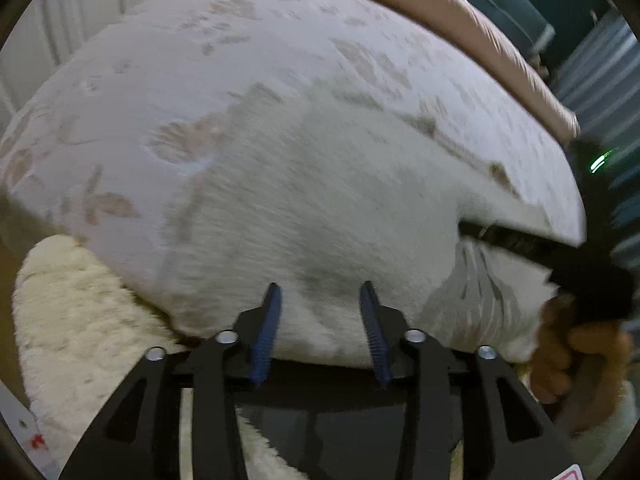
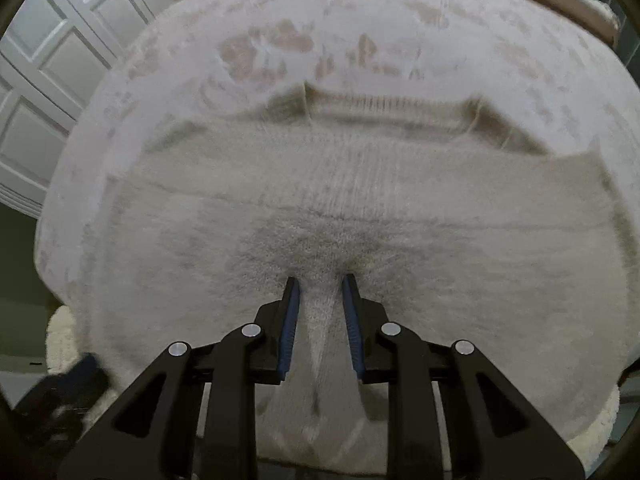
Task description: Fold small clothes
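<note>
sweater (image 2: 360, 200) spread flat on the bed (image 2: 280, 8), a fuzzy cream knit lying straight ahead of both tongs, its ribbed band at the far edge and its near edge hanging toward you over the side of the mattress. its long axis runs left to right across your right wrist view, so your coming fold, as judged from the layout, goes away from you, near edge toward the far band.

right tongs (image 2: 319, 280): your fingers are set part-way in, with a raised ridge of knit standing between the blue pads (image 2: 290, 320); the pads appear to touch the fabric on both sides, so read this as a pinch on the near edge, though blur keeps the contact from being certain. in the left wrist view the same tool reaches in from the right, your hand (image 1: 576, 344) wrapped round its grip.

left tongs (image 1: 320, 292): your fingers stand apart, released, nothing between them, the tips just at the near edge of the sweater. this side has no hold yet; the right is the one engaged, and your left tips sit just beside the cloth they would need.

rug (image 1: 72, 320): a cream shaggy piece below the bed at the lower left, apart from the sweater.

writing: none readable on the sweater or bedding. a small red mark on a white strip shows at the lower left corner of the left view, too small to read.
</note>
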Available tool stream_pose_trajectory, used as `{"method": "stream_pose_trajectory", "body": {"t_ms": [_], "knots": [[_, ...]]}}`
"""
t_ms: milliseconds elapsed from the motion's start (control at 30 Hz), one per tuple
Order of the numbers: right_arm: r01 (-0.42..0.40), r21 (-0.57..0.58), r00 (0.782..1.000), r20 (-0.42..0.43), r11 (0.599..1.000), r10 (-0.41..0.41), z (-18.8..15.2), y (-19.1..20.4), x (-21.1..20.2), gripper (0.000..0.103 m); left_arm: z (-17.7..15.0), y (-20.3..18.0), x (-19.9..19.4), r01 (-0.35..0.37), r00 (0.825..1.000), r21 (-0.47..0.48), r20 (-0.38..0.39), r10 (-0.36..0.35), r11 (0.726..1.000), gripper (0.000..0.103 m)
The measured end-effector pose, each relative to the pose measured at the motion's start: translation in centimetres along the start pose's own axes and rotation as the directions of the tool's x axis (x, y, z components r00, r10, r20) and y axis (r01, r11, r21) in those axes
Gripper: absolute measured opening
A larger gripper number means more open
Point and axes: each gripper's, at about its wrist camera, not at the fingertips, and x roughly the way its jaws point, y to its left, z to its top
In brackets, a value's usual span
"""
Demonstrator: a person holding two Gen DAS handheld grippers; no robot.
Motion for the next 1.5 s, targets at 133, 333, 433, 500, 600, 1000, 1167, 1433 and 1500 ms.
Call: {"method": "stream_pose_trajectory", "body": {"t_ms": [133,333,433,500,600,1000,1167,1433,1500], "knots": [[0.007,0.0,1.0,0.014,1.0,-0.007,0.3,0.4,-0.8,0.025,0.8,3.4,-1.0,-0.013,0.999,-0.115,0.042,0.018,0.993,0.064],[-0.042,0.051,0.999,0.026,0.998,0.041,-1.2,-0.6,-2.7,0.025,1.3,7.4,1.8,-0.002,1.0,-0.296,-0.021,-0.005,0.955,0.067],[-0.032,0.044,0.999,0.002,0.999,0.032,-2.1,-0.9,-2.4,0.029,1.3,7.3,3.5,0.037,0.997,-0.327,-0.049,-0.057,0.944,0.067],[-0.03,0.05,1.0,-0.009,0.998,0.03,-2.7,-1.3,-1.8,0.029,1.3,6.9,4.7,0.067,0.993,-0.352,-0.072,-0.098,0.934,0.068],[-0.048,0.059,0.999,-0.003,0.997,0.048,-2.8,-1.6,-1.9,0.03,1.7,6.3,4.9,0.077,0.992,-0.369,-0.06,-0.107,0.926,0.072],[-0.065,0.053,0.998,0.028,0.996,0.064,-3.7,-3.2,-3.5,0.035,3.1,2.9,2.4,0.027,1.0,-0.206,-0.008,-0.03,0.978,0.026],[-0.042,0.111,0.993,0.114,0.993,0.029,-3.9,-7.2,-5.8,0.05,4.2,3.4,0.8,0.007,0.998,-0.241,0.055,0.006,0.97,0.044],[0.155,0.286,0.943,0.242,0.946,-0.228,1.5,-20.1,-7.7,0.074,12.4,0.9,2.9,0.097,0.989,-0.133,0.123,-0.081,0.986,0.07],[0.192,0.291,0.941,0.218,0.937,-0.26,3.3,-21.5,-6.7,0.077,14.3,-0.2,6.0,0.085,0.994,-0.116,0.075,-0.076,0.99,0.07]]}}
